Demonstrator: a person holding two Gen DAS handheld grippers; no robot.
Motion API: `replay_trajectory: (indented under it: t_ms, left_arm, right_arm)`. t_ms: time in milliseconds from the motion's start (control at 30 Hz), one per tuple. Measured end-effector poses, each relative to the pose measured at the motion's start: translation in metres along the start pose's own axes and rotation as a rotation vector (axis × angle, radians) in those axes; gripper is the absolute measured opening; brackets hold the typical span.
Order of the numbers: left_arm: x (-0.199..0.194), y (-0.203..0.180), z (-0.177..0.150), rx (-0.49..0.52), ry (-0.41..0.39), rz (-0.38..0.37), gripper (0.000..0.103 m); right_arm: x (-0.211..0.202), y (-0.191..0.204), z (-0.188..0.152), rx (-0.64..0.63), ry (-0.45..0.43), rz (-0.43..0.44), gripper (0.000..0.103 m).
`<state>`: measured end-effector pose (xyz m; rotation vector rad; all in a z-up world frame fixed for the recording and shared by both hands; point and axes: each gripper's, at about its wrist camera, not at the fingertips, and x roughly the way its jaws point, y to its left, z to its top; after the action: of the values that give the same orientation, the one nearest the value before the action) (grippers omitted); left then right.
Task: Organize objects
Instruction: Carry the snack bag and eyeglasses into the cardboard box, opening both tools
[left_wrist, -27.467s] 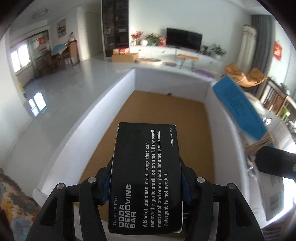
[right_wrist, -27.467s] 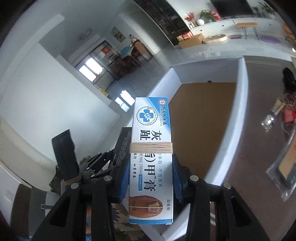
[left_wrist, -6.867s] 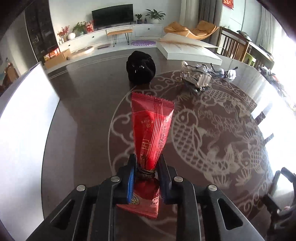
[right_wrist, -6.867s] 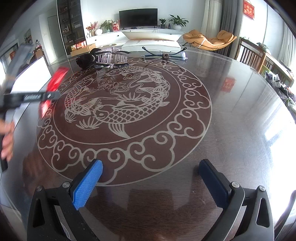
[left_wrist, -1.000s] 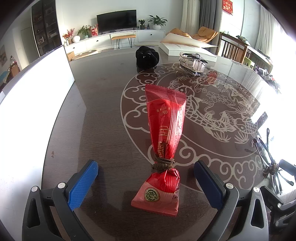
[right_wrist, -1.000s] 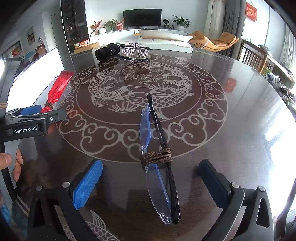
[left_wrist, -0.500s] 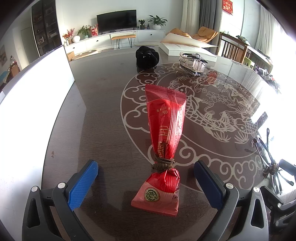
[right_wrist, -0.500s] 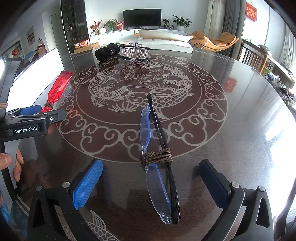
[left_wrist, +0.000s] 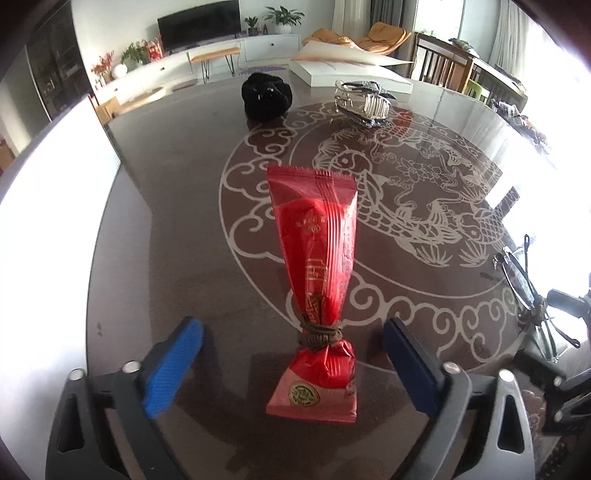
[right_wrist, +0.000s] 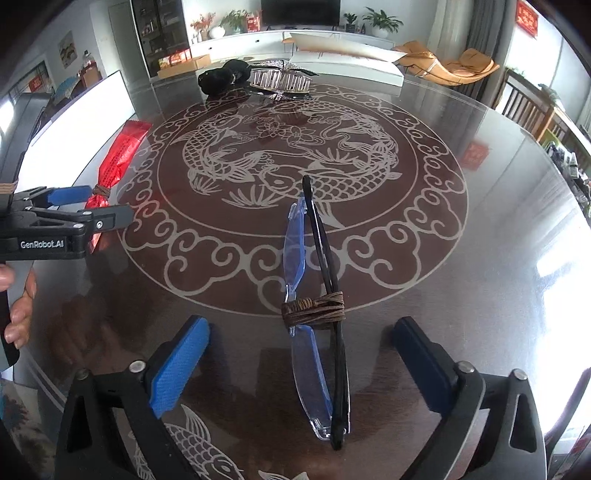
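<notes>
A red snack packet (left_wrist: 317, 258), tied with brown cord near its lower end, lies on the dark round table (left_wrist: 166, 229) between the wide-open jaws of my left gripper (left_wrist: 293, 354). The packet also shows in the right wrist view (right_wrist: 120, 158). Folded glasses with blue lenses (right_wrist: 317, 295), bound with brown cord, lie between the wide-open jaws of my right gripper (right_wrist: 301, 354). Neither gripper touches its object. The left gripper shows from the side in the right wrist view (right_wrist: 70, 218). The glasses show at the right edge of the left wrist view (left_wrist: 524, 280).
A black bundle (left_wrist: 266, 96) and a silver hair clip (left_wrist: 364, 101) lie at the table's far side. A white box wall (left_wrist: 48, 229) runs along the table's left. A flat white box (right_wrist: 343, 62) sits beyond the clip.
None in the last second. About 7 s ago the left gripper held the red packet; it now lies released. The glasses have been laid on the table in front of the right gripper.
</notes>
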<state>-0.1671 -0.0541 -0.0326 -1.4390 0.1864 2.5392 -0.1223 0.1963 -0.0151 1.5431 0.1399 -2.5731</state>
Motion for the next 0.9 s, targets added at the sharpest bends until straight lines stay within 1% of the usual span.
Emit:
replay_trajectory:
  t_ms: [33,67,133,200,233,267,400,467,533,633,700,800,867,900]
  left_arm:
    - [-0.005,-0.003,0.001,0.01,-0.029,0.003,0.052]
    - [-0.007,-0.006,0.001,0.02,-0.036,-0.006,0.019]
    - [-0.011,-0.009,-0.002,0.018,-0.045,-0.026,0.019]
    - [-0.021,-0.008,-0.013,-0.015,-0.078,-0.079,0.018]
    - [-0.028,-0.005,-0.018,-0.037,-0.097,-0.105,0.018]
    - [-0.039,-0.003,-0.026,-0.066,-0.122,-0.142,0.018]
    - [-0.087,0.001,-0.049,-0.134,-0.206,-0.219,0.018]
    - [-0.117,0.007,-0.061,-0.159,-0.249,-0.252,0.018]
    - [-0.147,0.019,-0.071,-0.173,-0.291,-0.262,0.018]
    - [-0.197,0.051,-0.09,-0.201,-0.37,-0.217,0.018]
    - [-0.223,0.082,-0.104,-0.236,-0.399,-0.15,0.018]
    - [-0.241,0.135,-0.127,-0.308,-0.379,-0.012,0.018]
    - [-0.242,0.171,-0.145,-0.365,-0.346,0.08,0.018]
    - [-0.239,0.187,-0.154,-0.398,-0.319,0.114,0.019]
  right_arm:
    - [-0.004,0.0,0.003,-0.014,-0.008,0.006,0.043]
    - [-0.006,-0.001,0.005,-0.022,-0.005,0.004,0.028]
    - [-0.005,-0.002,0.007,-0.019,0.015,0.015,0.029]
    - [-0.008,-0.005,0.004,0.009,0.019,0.038,0.028]
    - [-0.012,-0.006,0.002,0.038,0.014,0.066,0.028]
    - [-0.019,-0.007,-0.001,0.073,-0.002,0.098,0.028]
    - [-0.052,0.005,-0.003,0.138,-0.07,0.173,0.028]
    - [-0.071,0.021,0.003,0.129,-0.11,0.2,0.028]
    - [-0.094,0.046,0.013,0.095,-0.157,0.239,0.028]
    - [-0.124,0.094,0.032,0.039,-0.213,0.333,0.028]
    - [-0.14,0.136,0.043,-0.011,-0.238,0.425,0.029]
    - [-0.152,0.205,0.057,-0.097,-0.238,0.573,0.029]
    - [-0.149,0.25,0.062,-0.163,-0.207,0.645,0.029]
    - [-0.147,0.272,0.062,-0.198,-0.19,0.667,0.029]
